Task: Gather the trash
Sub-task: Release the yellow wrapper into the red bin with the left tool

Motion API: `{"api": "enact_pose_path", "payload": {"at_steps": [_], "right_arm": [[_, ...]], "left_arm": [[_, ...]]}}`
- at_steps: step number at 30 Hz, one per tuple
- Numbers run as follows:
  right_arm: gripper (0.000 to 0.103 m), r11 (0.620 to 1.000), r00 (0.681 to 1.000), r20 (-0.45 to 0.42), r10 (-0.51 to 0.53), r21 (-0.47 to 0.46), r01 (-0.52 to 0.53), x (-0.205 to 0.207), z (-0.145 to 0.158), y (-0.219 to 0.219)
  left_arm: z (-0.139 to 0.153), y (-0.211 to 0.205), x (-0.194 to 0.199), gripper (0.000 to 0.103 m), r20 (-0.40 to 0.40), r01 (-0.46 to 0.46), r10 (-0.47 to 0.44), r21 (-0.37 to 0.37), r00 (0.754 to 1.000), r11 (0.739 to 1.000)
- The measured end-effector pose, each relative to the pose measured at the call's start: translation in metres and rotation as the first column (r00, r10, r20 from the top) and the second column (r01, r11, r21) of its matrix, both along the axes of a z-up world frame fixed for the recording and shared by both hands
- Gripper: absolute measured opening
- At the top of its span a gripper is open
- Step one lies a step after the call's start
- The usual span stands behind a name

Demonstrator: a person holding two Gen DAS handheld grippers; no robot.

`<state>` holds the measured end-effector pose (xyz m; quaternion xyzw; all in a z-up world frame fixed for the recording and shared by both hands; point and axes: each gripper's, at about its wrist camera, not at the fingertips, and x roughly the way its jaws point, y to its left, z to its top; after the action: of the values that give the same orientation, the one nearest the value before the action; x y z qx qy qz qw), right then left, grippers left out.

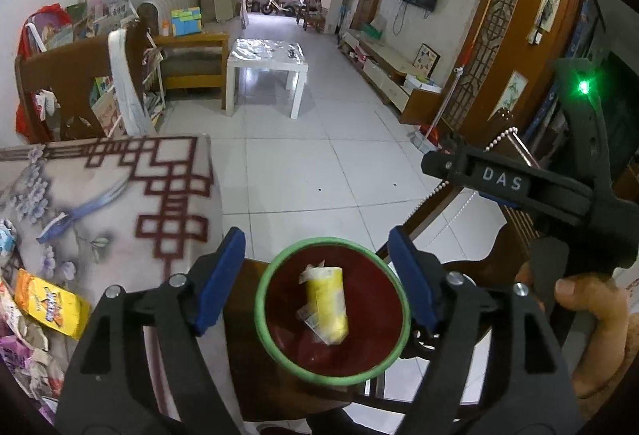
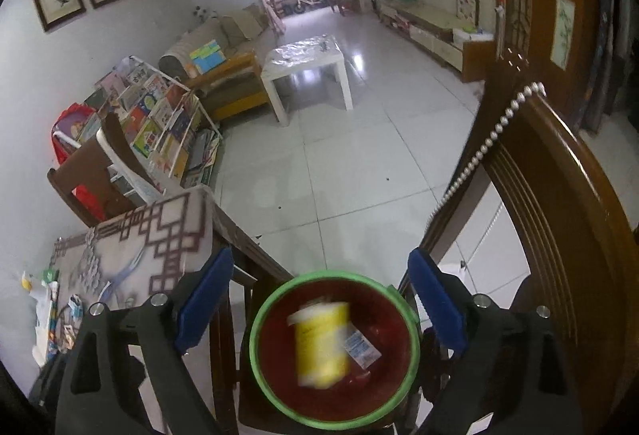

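Observation:
A dark red bin with a green rim (image 1: pixel 275 267) stands on a wooden chair beside the table; it also shows in the right wrist view (image 2: pixel 271 295). A yellow wrapper tube (image 1: pixel 325 303) lies inside it, blurred in the right wrist view (image 2: pixel 321 343), with a small blue-white scrap (image 2: pixel 361 349) next to it. My left gripper (image 1: pixel 319 275) is open and empty above the bin. My right gripper (image 2: pixel 319 299) is open and empty above the bin; its body (image 1: pixel 531 191) shows at the right of the left wrist view. An orange snack packet (image 1: pixel 52 305) and other wrappers (image 1: pixel 24 351) lie on the table.
The patterned tablecloth table (image 1: pixel 120 195) is at the left, its corner near the bin. A wooden chair back with a bead chain (image 2: pixel 559 195) rises at the right. A second chair (image 1: pixel 76 83), a book rack (image 2: pixel 155 115) and a white coffee table (image 1: pixel 265 65) stand across the tiled floor.

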<state>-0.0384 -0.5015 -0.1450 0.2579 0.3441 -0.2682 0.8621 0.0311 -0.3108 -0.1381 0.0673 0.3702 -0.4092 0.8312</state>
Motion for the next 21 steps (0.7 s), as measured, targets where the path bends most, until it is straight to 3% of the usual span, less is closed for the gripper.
{"api": "enact_pose_path", "payload": {"at_steps": [7,14,18,21], "right_arm": [[0.087,0.997,0.997,0.014,0.073,-0.018,-0.073,0.014,0.010,0.022],[0.087,0.981,0.982,0.038,0.183,-0.065,-0.180,0.030,0.030,0.056],[0.088,0.959,0.961,0.035,0.274,-0.087,-0.270,0.040,0.035,0.089],[0.088,0.936,0.939,0.018,0.345,-0.084,-0.342,0.052,0.032,0.117]], "left_arm": [[0.033,0.044,0.006,0.075,0.049,-0.122,0.124,-0.040,0.991,0.992],[0.055,0.104,0.004,0.081,0.068,-0.249,0.257,-0.111,0.964,0.962],[0.049,0.153,0.004,0.081,0.035,-0.374,0.379,-0.112,0.925,0.921],[0.041,0.199,0.002,0.081,-0.006,-0.481,0.484,-0.117,0.875,0.869]]}}
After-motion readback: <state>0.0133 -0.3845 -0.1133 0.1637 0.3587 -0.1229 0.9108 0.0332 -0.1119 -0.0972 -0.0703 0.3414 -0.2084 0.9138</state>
